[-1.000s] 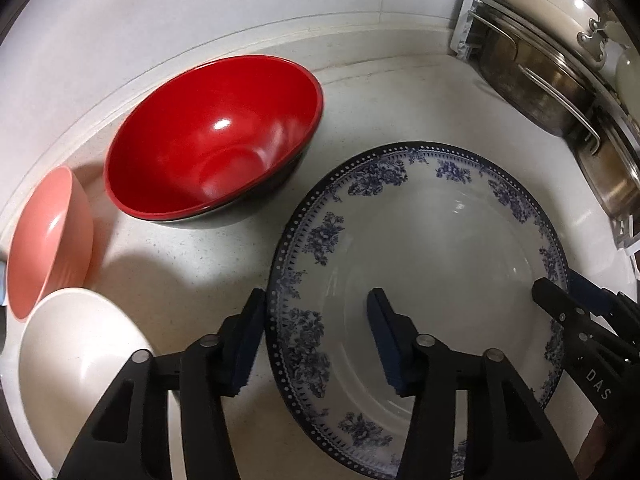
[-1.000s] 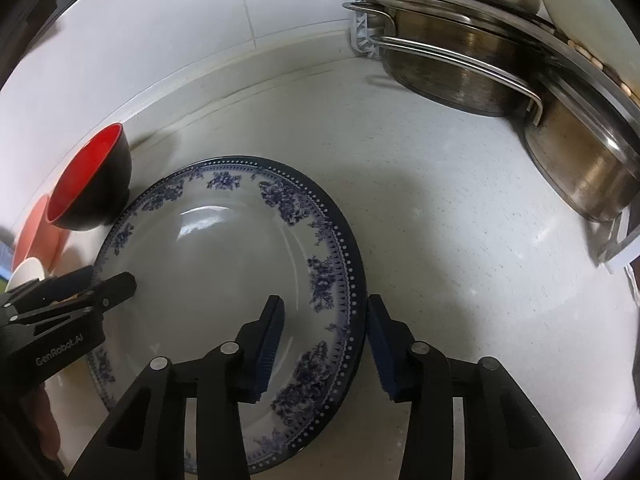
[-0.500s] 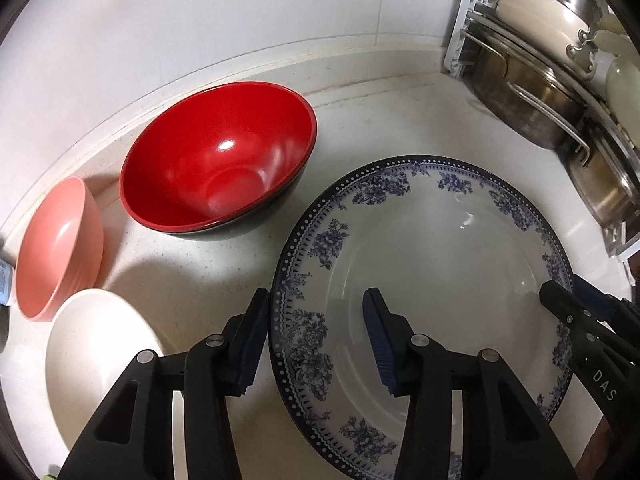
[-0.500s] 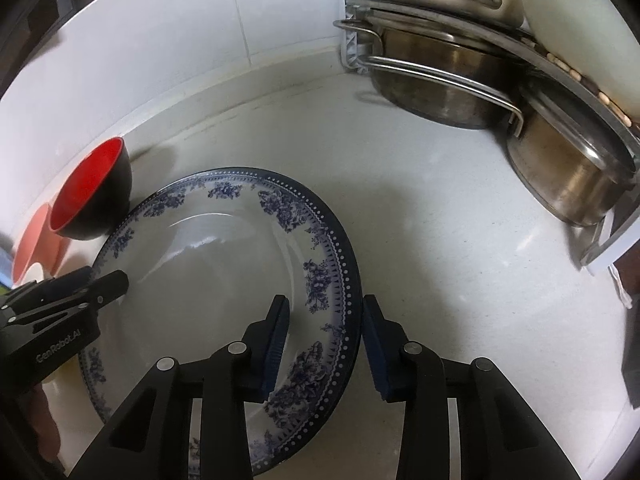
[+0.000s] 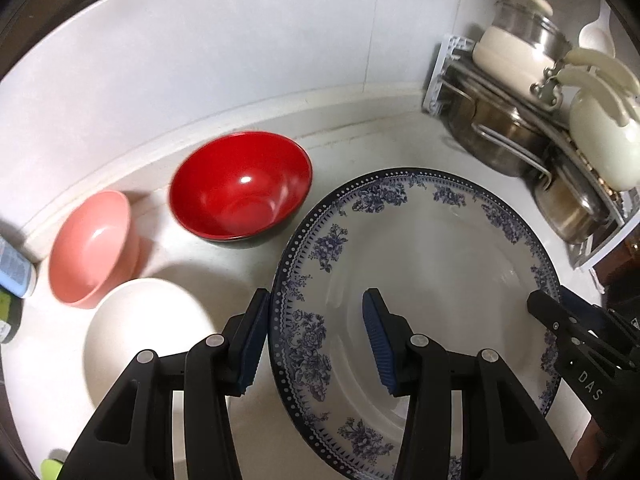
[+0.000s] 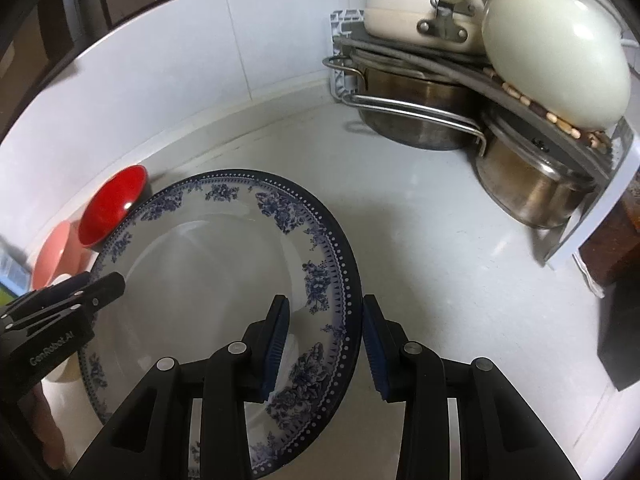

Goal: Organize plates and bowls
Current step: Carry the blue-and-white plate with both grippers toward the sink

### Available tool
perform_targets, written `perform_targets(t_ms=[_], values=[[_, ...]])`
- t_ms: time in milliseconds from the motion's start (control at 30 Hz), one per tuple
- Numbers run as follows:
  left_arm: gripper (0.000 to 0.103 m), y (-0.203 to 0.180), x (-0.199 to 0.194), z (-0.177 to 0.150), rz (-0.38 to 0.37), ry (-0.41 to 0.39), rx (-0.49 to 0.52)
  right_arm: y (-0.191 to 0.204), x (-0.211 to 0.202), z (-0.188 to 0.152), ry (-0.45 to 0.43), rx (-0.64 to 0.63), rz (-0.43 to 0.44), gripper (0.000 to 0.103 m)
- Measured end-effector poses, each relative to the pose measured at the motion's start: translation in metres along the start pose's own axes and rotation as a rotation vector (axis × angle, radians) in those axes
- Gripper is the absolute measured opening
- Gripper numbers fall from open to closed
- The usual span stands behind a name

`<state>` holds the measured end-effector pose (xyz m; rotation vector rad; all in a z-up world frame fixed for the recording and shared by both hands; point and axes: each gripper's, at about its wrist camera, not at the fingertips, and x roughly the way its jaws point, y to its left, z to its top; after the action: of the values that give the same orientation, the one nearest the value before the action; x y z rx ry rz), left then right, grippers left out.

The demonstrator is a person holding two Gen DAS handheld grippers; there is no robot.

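Note:
A large white plate with a blue flower rim hangs above the counter, held from both sides. My left gripper is shut on its left rim, one pad under the edge and one on the inner face. My right gripper is shut on the right rim in the same way. Each gripper shows in the other's view: the right gripper and the left gripper. A red bowl, a pink bowl and a white bowl stand on the counter to the left.
A corner rack at the back right holds steel pots, a cream pot and a white kettle. A small bottle stands at the far left. A dark wooden block sits at the right edge. Tiled wall runs behind.
Both grippers have risen with the plate between them. The bowls and counter look smaller and farther off, and more of the rack and wall has come into view.

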<state>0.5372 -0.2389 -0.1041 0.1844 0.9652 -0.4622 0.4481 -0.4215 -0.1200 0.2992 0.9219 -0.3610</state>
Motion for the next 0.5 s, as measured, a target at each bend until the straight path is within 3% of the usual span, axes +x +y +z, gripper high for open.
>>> perform_targets(t_ms=[500], values=[[0.047,0.042,-0.078,-0.040,0.043,-0.078,-0.106,0.041,-0.057,-0.027,-0.032,-0.070,0.067,0.038]])
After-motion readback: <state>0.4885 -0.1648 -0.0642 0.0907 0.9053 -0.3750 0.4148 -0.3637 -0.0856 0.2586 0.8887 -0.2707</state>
